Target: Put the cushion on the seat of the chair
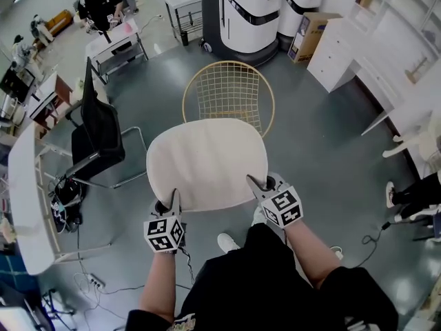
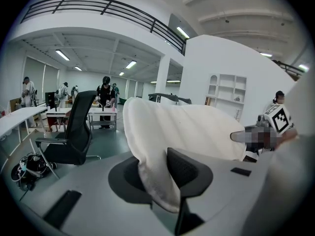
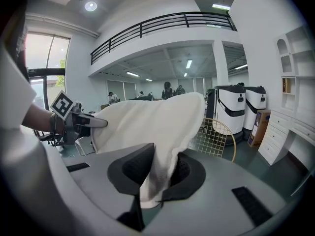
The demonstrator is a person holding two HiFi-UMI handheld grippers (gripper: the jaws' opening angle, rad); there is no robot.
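Observation:
A cream cushion (image 1: 207, 163) hangs flat in the air between both grippers, just in front of the gold wire chair (image 1: 229, 94). My left gripper (image 1: 173, 200) is shut on the cushion's near left edge, and my right gripper (image 1: 256, 185) is shut on its near right edge. In the left gripper view the cushion (image 2: 182, 129) is pinched between the dark pads, with its rim hanging below them. The right gripper view shows the cushion (image 3: 152, 124) folded between the pads, and the chair (image 3: 215, 139) behind it. The cushion hides the chair's seat in the head view.
A black office chair (image 1: 100, 133) stands to the left beside a white desk (image 1: 27, 198). Two large white machines (image 1: 251, 12) stand behind the wire chair. White cabinets (image 1: 344, 50) line the right side. Cables (image 1: 89, 278) lie on the grey floor at lower left.

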